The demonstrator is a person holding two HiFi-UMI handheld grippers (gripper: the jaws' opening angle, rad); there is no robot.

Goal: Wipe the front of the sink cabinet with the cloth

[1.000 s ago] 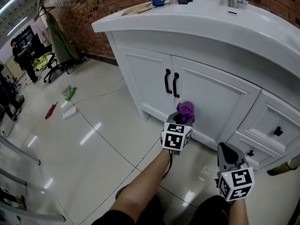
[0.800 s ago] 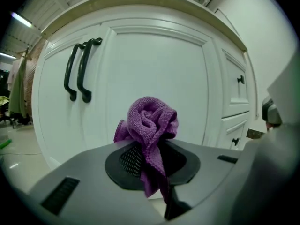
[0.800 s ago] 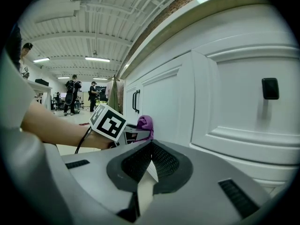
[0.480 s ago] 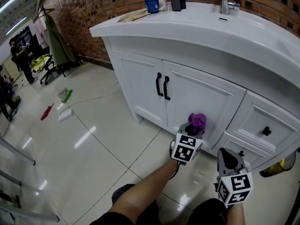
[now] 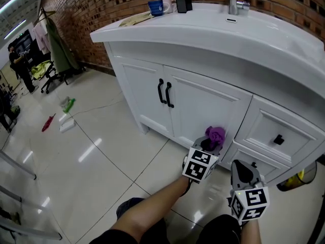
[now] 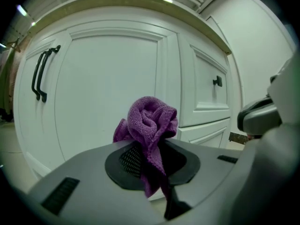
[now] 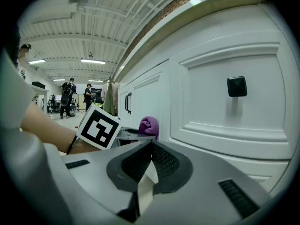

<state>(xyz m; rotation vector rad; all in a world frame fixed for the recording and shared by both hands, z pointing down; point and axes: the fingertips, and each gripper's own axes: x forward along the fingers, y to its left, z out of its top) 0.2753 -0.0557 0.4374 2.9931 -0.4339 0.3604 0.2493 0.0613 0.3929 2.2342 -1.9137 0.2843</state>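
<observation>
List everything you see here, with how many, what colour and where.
sink cabinet: one, white, against the brick wall
door handles: two, black, on the cabinet front, left of centre
drawer knob: one, black, on the cabinet front, at right
mug: one, blue, on the countertop
faucet: one, metallic, at the back of the countertop
cloth: one, purple, in the left gripper, by the cabinet front
left gripper: one, grey, shut on the cloth
right gripper: one, grey, shut and empty, beside the left one

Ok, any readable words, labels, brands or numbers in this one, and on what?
No readable text anywhere.
White mark on the blue ceramic mug, on the white sink countertop: too small to read.
Cubes on the left tool and right tool: black-and-white square patterns, no letters.
</observation>
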